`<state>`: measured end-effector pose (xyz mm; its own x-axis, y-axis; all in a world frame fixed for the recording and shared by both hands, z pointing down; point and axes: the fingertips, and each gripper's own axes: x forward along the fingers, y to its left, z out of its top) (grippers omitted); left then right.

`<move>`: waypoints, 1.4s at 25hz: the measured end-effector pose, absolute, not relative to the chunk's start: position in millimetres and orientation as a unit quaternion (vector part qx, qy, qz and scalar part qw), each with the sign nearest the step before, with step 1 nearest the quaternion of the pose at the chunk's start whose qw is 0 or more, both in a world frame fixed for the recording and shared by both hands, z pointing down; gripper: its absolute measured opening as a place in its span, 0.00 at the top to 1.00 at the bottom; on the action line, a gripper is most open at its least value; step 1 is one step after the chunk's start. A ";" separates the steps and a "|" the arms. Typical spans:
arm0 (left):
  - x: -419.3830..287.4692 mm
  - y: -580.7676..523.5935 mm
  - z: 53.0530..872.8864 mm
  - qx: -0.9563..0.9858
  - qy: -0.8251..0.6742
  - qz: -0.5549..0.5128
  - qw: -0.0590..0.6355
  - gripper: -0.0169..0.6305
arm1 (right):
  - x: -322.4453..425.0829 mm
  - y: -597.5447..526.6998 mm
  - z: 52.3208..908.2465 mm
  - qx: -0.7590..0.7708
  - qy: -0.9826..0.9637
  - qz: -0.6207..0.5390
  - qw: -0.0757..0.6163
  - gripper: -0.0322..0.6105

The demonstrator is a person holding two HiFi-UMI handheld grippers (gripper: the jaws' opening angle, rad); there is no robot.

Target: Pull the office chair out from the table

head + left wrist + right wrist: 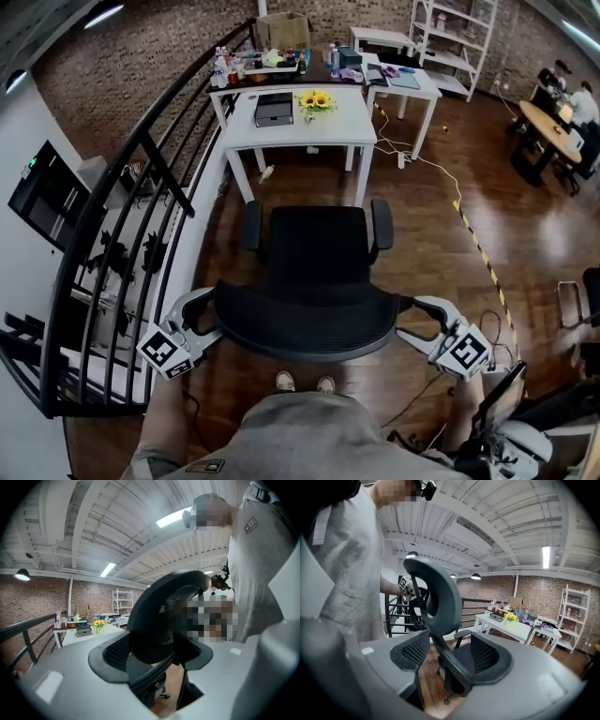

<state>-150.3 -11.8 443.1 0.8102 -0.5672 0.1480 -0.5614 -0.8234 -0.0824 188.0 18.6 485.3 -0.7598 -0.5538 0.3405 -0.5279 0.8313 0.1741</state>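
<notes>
The left hand-held gripper (201, 317) is wide open at the left edge of the backrest of the black office chair (314, 281), which stands on the wooden floor (422, 234), apart from the white worktop (339, 127). At the right edge, the right hand-held gripper (418, 321) is likewise open, gripping nothing.

Sunflowers (316, 100) beside grey box (273, 109); black railing (141, 141) at left.

The office chair (314, 281) is seen in black, its back meshed. The surface (281, 131) is white, the flowers (316, 100) yellow. Black-and-white square markers are carried on the grey left gripper (214, 314) and right gripper (408, 319).
</notes>
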 end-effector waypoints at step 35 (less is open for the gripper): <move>-146.3 169.3 471.7 -0.995 0.081 -0.037 -0.035 0.97 | -71.7 188.8 503.5 0.150 -0.975 -0.001 0.162 0.94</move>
<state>-146.3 169.3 471.7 0.9841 -0.1595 0.0786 -0.1646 -0.9843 0.0634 -71.7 188.8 503.5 -0.9022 -0.2931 0.3165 -0.2927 0.9549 0.0500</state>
